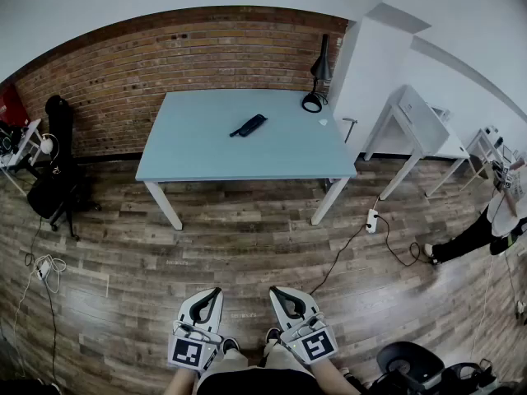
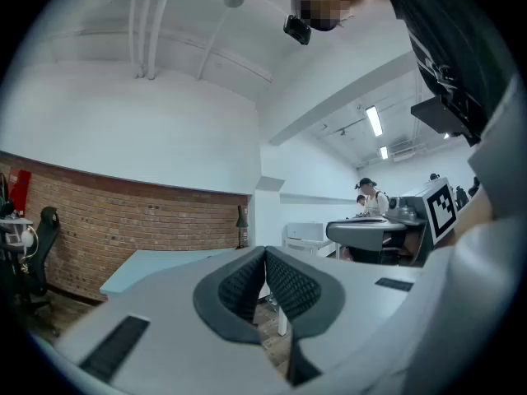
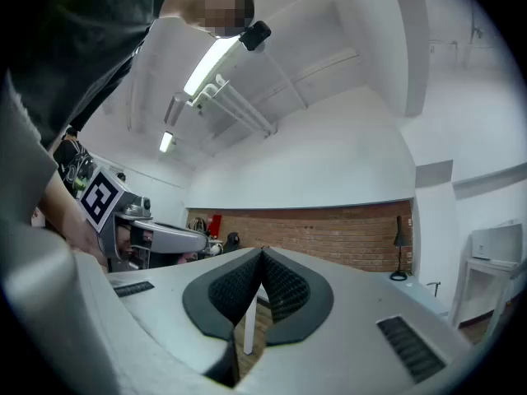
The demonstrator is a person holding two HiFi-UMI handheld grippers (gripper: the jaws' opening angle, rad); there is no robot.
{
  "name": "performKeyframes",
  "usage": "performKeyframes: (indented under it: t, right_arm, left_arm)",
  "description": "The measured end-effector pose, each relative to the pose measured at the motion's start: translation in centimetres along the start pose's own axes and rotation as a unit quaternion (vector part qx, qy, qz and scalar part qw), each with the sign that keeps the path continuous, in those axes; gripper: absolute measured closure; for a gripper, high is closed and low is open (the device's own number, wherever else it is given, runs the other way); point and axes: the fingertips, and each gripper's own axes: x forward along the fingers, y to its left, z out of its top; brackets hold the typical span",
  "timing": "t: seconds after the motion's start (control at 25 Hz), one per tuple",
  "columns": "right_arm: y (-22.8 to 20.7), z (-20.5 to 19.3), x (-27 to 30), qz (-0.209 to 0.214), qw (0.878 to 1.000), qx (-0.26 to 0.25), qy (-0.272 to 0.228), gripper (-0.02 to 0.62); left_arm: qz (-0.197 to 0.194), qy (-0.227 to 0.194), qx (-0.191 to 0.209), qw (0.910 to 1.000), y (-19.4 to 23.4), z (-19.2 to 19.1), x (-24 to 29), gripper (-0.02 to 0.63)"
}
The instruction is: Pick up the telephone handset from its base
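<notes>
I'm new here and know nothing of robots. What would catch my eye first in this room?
A pale blue table stands before a brick wall, with a dark telephone lying near its middle and a black lamp at its back right corner. Far from it, at the bottom of the head view, the left gripper and right gripper are held side by side, both shut and empty.
</notes>
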Motion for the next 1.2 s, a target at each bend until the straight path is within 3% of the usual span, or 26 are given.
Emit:
performKeyframes:
  t: [0.32,0.56,1.2]
  right_arm:
    - [0.0,-1.3,-0.4,0.014,1.0,-0.004,0.023,0.571]
    - [-1.0,-3.0,-0.1,0.042,0.999,0.018,0.027,0.571]
    - [-8.4,-6.0,0.4,0.002,0.999,0.04,0.033,0.571]
  left_arm:
    - [0.006,0.0,0.006,1.0,-0.5,-0.6,1.0,0.575]
    - [0.005,0.009,0.004,0.9999,-1.5,-2.1,4.4,0.575]
    - [0.002,0.022,0.002,0.9998,-4.2,-4.0,9.1,0.575]
